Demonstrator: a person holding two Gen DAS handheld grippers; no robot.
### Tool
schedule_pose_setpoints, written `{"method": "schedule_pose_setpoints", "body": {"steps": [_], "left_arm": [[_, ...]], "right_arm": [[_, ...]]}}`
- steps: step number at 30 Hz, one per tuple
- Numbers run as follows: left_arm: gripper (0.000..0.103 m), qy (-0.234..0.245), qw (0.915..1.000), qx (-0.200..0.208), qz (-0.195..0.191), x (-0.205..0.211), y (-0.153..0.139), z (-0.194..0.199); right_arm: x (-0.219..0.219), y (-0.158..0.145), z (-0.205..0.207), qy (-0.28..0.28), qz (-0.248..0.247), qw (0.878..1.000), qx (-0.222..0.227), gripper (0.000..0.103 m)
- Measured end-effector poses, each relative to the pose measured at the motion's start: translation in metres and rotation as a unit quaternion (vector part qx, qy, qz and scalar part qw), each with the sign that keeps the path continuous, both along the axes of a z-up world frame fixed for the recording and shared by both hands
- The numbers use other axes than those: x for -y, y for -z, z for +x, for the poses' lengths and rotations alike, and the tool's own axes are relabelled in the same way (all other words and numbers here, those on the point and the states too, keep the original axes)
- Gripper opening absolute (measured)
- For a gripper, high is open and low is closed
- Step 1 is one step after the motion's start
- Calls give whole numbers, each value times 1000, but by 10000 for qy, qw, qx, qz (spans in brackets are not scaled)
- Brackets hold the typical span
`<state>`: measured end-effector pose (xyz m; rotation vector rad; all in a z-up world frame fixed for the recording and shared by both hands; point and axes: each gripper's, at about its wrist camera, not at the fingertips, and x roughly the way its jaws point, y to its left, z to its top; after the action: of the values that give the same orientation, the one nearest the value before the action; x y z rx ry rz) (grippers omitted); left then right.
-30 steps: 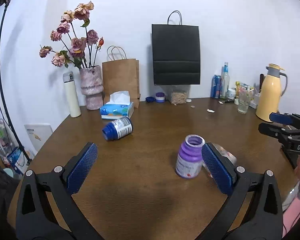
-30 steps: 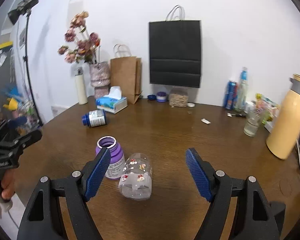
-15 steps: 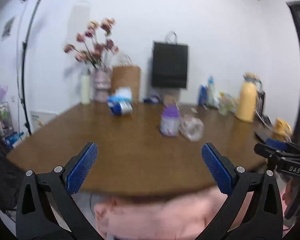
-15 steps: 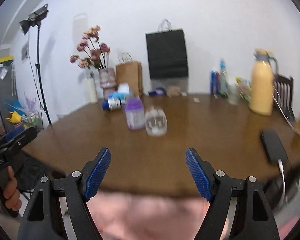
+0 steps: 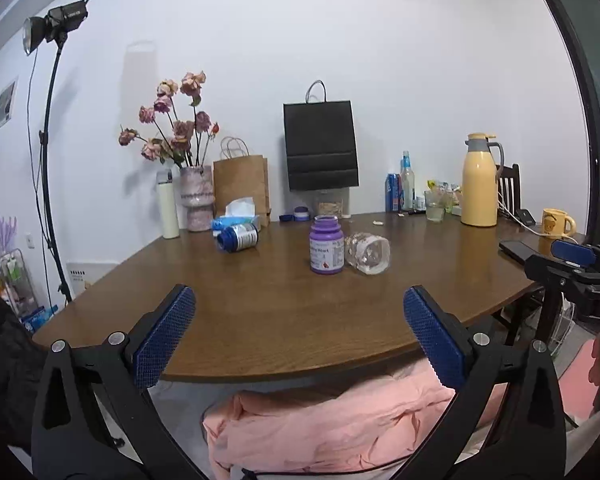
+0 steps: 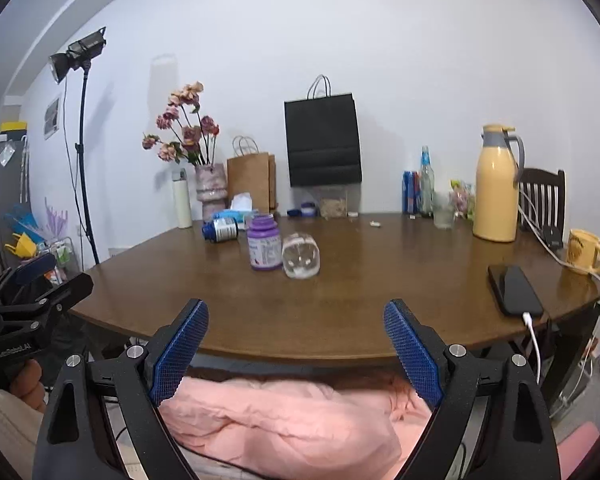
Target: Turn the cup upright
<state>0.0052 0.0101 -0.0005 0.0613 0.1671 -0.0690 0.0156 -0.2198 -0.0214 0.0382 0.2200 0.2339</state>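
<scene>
A clear glass cup (image 5: pixel 367 253) lies on its side on the brown table (image 5: pixel 284 320), touching or very close to an upright purple bottle (image 5: pixel 326 250). The cup also shows in the right wrist view (image 6: pixel 301 255), right of the purple bottle (image 6: pixel 264 247). My left gripper (image 5: pixel 298 334) is open and empty, held off the table's near edge, well short of the cup. My right gripper (image 6: pixel 296 344) is open and empty, also back over the near edge.
A blue-capped bottle (image 5: pixel 237 237) lies on its side at the left. A black phone (image 6: pixel 514 289) with a white cable lies at the right edge. A yellow mug (image 6: pixel 584 245), yellow jug (image 6: pixel 496 184), flower vase (image 5: pixel 196 196) and paper bags stand farther back.
Both grippers have drawn back from over the table to beyond its near edge. The cup and bottles now look farther away. Both grippers stayed open.
</scene>
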Motion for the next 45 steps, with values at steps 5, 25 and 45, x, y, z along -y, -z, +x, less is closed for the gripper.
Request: {"method": "schedule_pose_setpoints", "body": {"steps": [5, 25, 45], "left_arm": [[103, -7, 10000, 88, 8, -2, -2, -1], [103, -6, 9999, 136, -38, -5, -4, -2], [103, -20, 9999, 127, -66, -2, -4, -3]], "right_arm": [[-2, -1, 0, 4, -54, 10000, 47, 93], [-1, -5, 4, -17, -61, 10000, 46, 93], [0, 0, 10, -94, 31, 9999, -99, 93]]}}
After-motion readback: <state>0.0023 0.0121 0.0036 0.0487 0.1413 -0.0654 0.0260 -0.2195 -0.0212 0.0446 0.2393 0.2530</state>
